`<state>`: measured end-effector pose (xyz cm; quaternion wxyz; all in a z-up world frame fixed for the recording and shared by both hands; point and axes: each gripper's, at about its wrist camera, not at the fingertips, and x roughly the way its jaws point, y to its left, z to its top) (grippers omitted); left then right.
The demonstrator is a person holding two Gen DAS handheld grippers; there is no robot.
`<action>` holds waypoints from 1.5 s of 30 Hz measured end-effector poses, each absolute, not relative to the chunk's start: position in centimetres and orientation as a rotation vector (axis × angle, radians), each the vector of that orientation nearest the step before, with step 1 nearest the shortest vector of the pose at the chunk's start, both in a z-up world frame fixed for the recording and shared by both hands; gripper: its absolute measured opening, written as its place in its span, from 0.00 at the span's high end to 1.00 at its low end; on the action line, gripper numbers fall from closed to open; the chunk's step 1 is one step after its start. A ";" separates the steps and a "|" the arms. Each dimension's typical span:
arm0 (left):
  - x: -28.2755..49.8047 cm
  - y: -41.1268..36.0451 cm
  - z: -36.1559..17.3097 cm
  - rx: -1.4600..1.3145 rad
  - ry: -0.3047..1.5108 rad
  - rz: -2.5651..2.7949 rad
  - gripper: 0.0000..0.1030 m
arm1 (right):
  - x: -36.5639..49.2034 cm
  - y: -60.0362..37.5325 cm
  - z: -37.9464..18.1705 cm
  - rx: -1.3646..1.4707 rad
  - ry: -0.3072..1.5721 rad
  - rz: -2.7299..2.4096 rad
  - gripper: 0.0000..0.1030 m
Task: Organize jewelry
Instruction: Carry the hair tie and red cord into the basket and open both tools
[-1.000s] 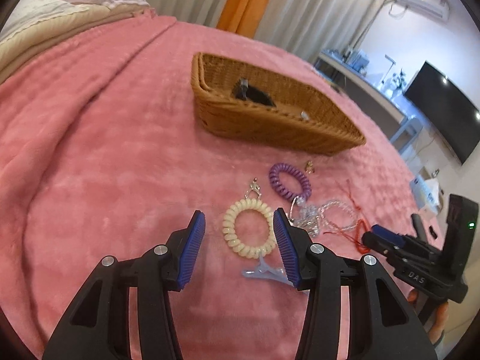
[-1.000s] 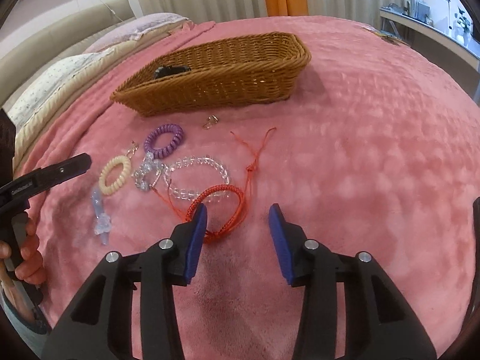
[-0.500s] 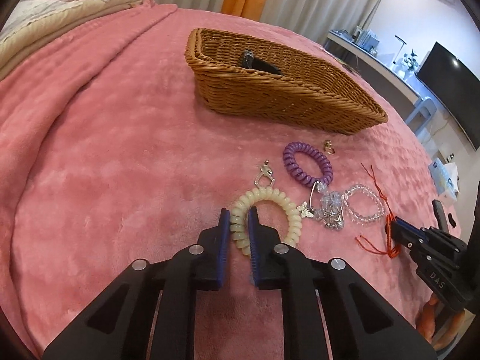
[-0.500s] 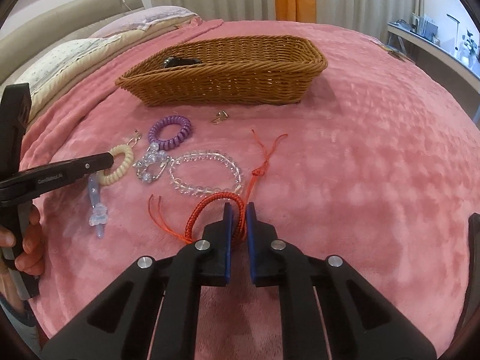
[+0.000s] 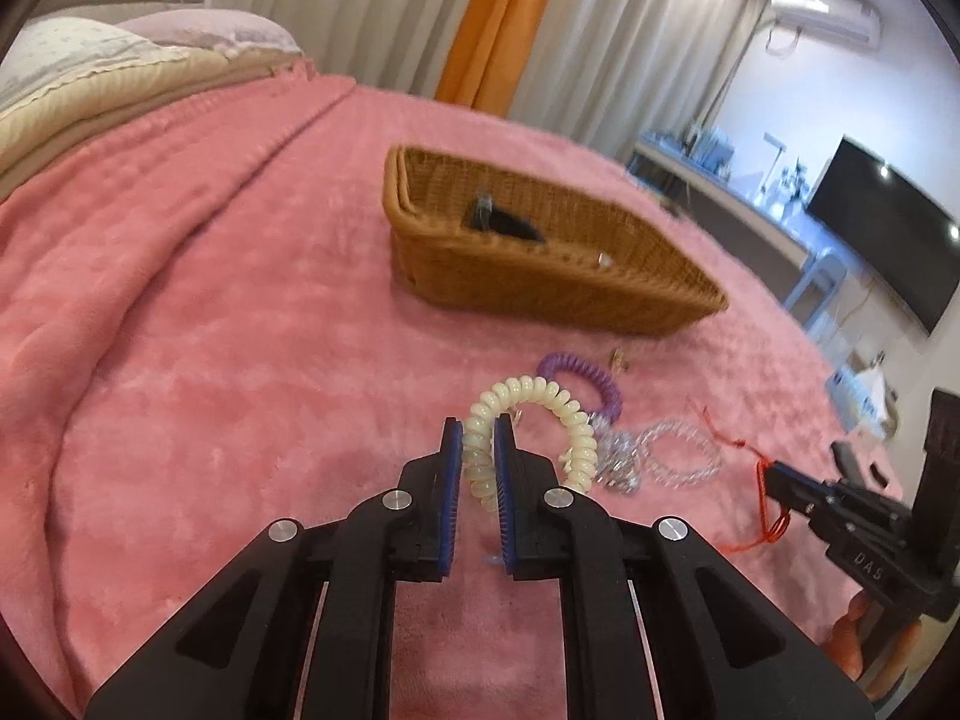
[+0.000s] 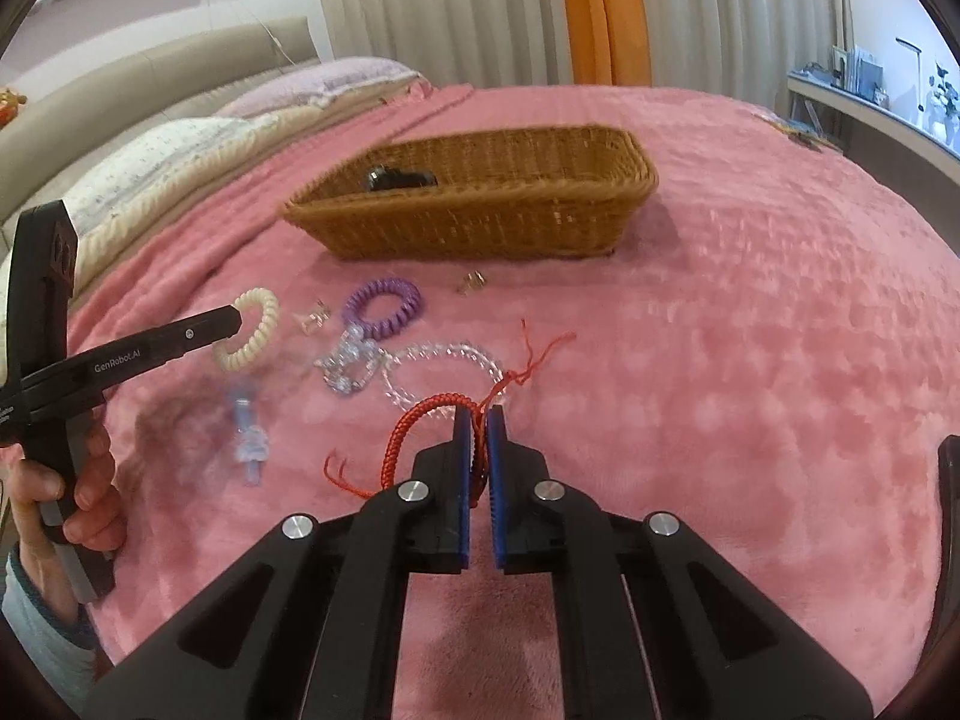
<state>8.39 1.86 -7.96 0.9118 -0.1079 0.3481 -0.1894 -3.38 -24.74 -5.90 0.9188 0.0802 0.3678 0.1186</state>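
My left gripper is shut on a cream spiral hair tie and holds it lifted off the pink blanket; the tie also shows in the right wrist view. My right gripper is shut on a red braided cord bracelet, also lifted. On the blanket lie a purple spiral hair tie, a clear bead bracelet, a crystal clip, a pale blue clip and a small gold ring. A wicker basket stands beyond them.
The basket holds a dark item. Pillows lie at the bed's far left. A desk and a TV stand to the right of the bed. A small clear earring lies near the purple tie.
Both grippers shut on their items and have lifted them: the left raised the cream hair tie off the blanket, the right raised the red cord bracelet.
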 end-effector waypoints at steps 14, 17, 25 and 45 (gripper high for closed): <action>6.5 0.9 -1.3 -0.241 0.554 -0.433 0.91 | -3.5 -25.7 1.0 0.161 0.605 0.231 0.96; 7.0 0.8 0.6 -0.242 0.532 -0.426 0.91 | -2.3 -26.0 3.2 0.140 0.575 0.220 0.96; 10.7 -1.1 5.0 -0.233 0.485 -0.413 0.91 | 3.6 -27.2 6.8 0.143 0.517 0.171 0.96; 23.0 -6.8 -3.4 -0.116 0.632 -0.377 0.91 | 19.0 -27.1 -4.1 0.187 0.756 0.170 0.96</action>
